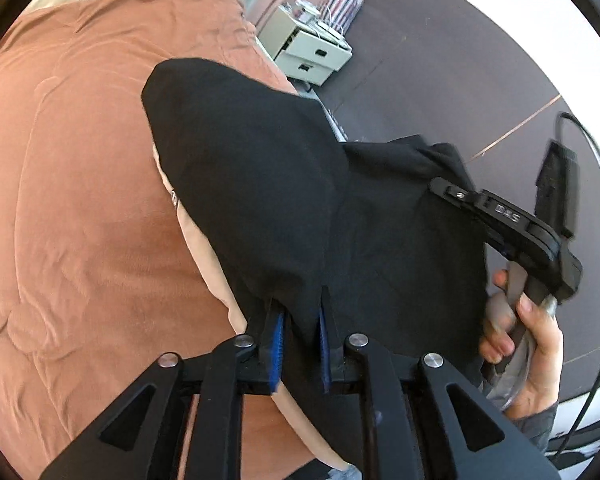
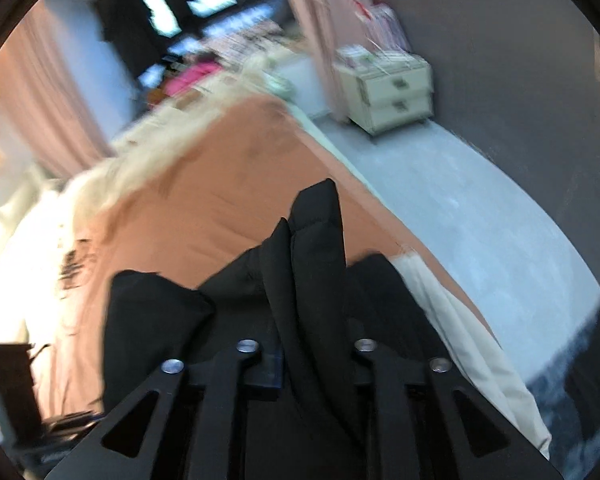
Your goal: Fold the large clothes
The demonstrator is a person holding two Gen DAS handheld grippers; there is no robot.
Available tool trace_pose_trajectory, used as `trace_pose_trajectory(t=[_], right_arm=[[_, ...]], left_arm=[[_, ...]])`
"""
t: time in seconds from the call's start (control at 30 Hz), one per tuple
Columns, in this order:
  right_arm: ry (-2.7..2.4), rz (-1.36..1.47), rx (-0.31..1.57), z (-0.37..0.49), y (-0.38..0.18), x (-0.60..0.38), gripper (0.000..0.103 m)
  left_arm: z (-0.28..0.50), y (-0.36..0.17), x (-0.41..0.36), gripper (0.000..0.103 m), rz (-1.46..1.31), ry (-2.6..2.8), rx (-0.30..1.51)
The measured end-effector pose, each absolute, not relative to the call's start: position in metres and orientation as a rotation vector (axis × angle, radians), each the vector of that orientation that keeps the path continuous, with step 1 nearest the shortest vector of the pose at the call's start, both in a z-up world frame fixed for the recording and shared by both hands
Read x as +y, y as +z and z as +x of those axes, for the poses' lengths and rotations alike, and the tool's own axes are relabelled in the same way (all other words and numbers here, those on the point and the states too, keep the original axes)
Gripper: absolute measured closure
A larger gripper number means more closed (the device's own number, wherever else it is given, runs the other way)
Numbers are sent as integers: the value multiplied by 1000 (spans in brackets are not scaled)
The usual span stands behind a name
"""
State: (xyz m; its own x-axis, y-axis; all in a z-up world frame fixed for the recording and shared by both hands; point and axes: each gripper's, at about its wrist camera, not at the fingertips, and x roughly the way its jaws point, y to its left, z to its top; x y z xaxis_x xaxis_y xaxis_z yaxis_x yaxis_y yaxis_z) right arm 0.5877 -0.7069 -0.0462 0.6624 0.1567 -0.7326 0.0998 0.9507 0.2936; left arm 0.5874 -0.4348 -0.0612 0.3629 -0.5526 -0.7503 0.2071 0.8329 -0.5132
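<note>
A large black garment (image 1: 268, 184) hangs lifted above the bed's right side, stretched between both grippers. My left gripper (image 1: 300, 336) is shut on its edge, the cloth pinched between the blue pads (image 1: 277, 334). The right gripper's body (image 1: 512, 224) shows in the left wrist view at the right, held by a hand, its fingertips hidden behind the cloth. In the blurred right wrist view my right gripper (image 2: 316, 344) is shut on a bunched fold of the same black garment (image 2: 316, 240), which covers its fingers.
A bed with a rust-orange cover (image 1: 100, 168) fills the left, with a cream blanket (image 2: 148, 168) at its head. A white two-drawer nightstand (image 1: 312, 48) stands by the grey wall (image 1: 460, 60). Pale carpet (image 2: 460, 208) lies right of the bed.
</note>
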Motion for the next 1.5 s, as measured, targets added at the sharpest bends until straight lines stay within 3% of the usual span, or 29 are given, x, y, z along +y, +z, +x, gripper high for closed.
trace_pose_trajectory(t=[0.03, 0.13, 0.33, 0.5, 0.77, 0.8, 0.83, 0.9, 1.1, 1.17, 1.2, 1.23, 1.33, 1.5], right_arm=[[3, 328, 869, 591, -52, -712, 63], [-59, 384, 861, 578, -57, -737, 44], [-79, 507, 736, 490, -30, -781, 30], [-78, 555, 694, 404, -37, -793, 26], [-28, 777, 670, 319, -109, -800, 19], [-9, 810, 667, 318, -117, -799, 18], [15, 852, 664, 319, -127, -798, 18], [70, 918, 657, 321, -142, -792, 18], [148, 1011, 631, 341, -165, -768, 18], [135, 991, 653, 347, -167, -759, 24], [136, 974, 661, 350, -167, -753, 44], [124, 953, 667, 352, -165, -750, 59], [100, 890, 643, 352, -152, -746, 80], [104, 886, 617, 350, -145, -742, 85]], left_arm=[[591, -62, -437, 83, -340, -500, 1103], [594, -56, -441, 72, -282, -504, 1114], [599, -57, -421, 48, -293, -478, 1080], [596, -62, -400, 47, -364, -497, 1053], [586, -91, -379, 45, -473, -498, 1068], [586, -96, -380, 41, -481, -502, 1078], [586, -99, -381, 28, -488, -499, 1085], [585, -105, -384, 17, -510, -500, 1074], [588, -117, -395, 17, -519, -470, 1105], [591, -116, -395, 23, -517, -453, 1083], [595, -116, -397, 38, -516, -467, 1081], [599, -114, -399, 45, -509, -484, 1085], [604, -103, -407, 47, -464, -482, 1078], [622, -87, -421, 49, -434, -476, 1067]])
